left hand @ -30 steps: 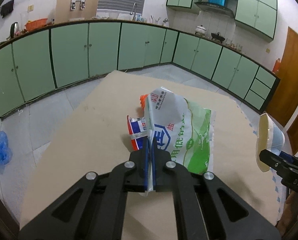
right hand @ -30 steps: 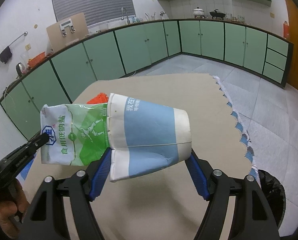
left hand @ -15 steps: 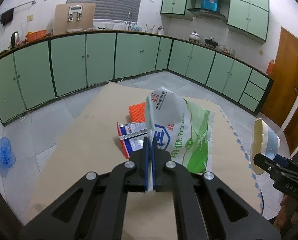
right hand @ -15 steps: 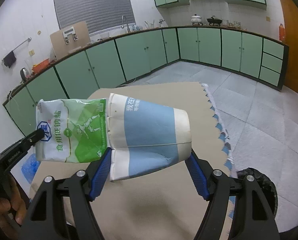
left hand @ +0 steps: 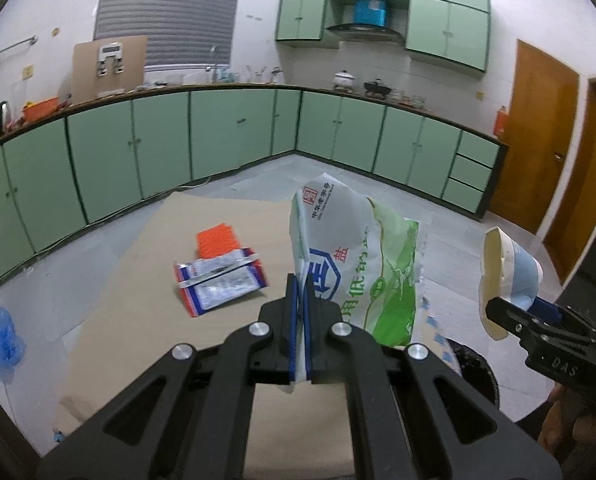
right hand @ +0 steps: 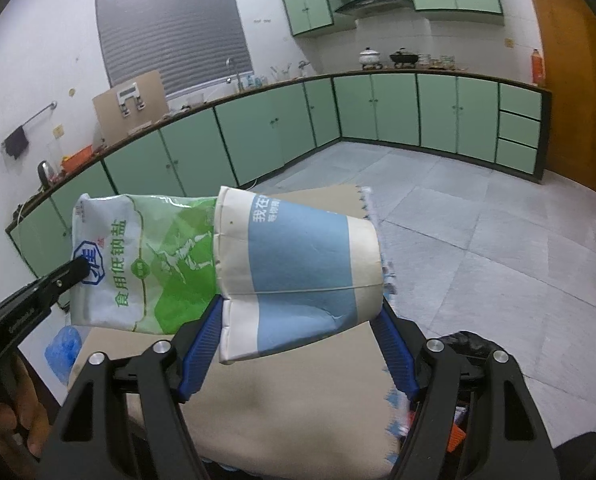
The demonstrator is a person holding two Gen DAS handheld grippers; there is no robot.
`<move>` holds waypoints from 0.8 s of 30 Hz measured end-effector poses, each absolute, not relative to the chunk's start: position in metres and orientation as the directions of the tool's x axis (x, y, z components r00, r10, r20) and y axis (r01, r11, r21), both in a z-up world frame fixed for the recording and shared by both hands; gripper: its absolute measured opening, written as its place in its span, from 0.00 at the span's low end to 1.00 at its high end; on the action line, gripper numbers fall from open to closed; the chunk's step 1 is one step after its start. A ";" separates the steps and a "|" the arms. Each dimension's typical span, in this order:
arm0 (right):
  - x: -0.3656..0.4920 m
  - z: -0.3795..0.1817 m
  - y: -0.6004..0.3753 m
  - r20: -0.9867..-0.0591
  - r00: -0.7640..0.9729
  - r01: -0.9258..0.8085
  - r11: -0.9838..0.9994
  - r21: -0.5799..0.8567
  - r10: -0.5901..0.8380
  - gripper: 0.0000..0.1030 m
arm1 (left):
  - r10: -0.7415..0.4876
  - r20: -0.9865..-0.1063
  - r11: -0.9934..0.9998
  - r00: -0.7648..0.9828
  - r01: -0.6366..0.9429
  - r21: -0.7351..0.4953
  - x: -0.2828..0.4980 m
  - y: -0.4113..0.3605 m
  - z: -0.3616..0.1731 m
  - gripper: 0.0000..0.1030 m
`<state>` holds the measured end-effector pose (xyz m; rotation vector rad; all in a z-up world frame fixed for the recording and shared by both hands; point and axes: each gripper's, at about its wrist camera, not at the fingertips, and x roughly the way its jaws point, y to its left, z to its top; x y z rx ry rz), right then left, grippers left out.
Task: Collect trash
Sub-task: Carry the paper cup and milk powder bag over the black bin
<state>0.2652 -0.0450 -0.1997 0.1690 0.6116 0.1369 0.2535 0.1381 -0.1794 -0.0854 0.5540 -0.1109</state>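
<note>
Both claws have lifted and swung right since a sec ago, w/ loads intact. Left claw (left hand: 300, 280) clamped on salt bag (left hand: 361, 264); right claw (right hand: 298, 320) squeezing crushed paper cup (right hand: 298, 272) — both held in air, off the table (left hand: 138, 320). Black bin (right hand: 469, 344) now shows below right claw, so prob drop-off next. Red-blue wrapper (left hand: 220, 284) and orange piece (left hand: 217, 240) remain on table

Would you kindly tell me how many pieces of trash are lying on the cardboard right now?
2: an orange piece and, just nearer, a red-and-blue wrapper. More may be hidden behind the held bag.
</note>
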 end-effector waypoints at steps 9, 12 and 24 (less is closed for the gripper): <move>0.235 -0.192 -0.095 -0.538 0.836 0.008 0.977 0.211 0.109 0.70 | -0.210 -0.502 0.978 0.839 0.186 -0.099 0.239 0.083 -0.171 0.01; 0.227 -0.191 -0.112 -0.534 0.841 0.040 0.976 0.216 0.083 0.70 | -0.241 -0.499 0.970 0.833 0.226 -0.091 0.235 0.061 -0.170 0.01; 0.192 -0.198 -0.191 -0.542 0.840 0.177 0.959 0.220 -0.030 0.70 | -0.348 -0.521 0.927 0.779 0.370 -0.064 0.239 -0.022 -0.182 0.01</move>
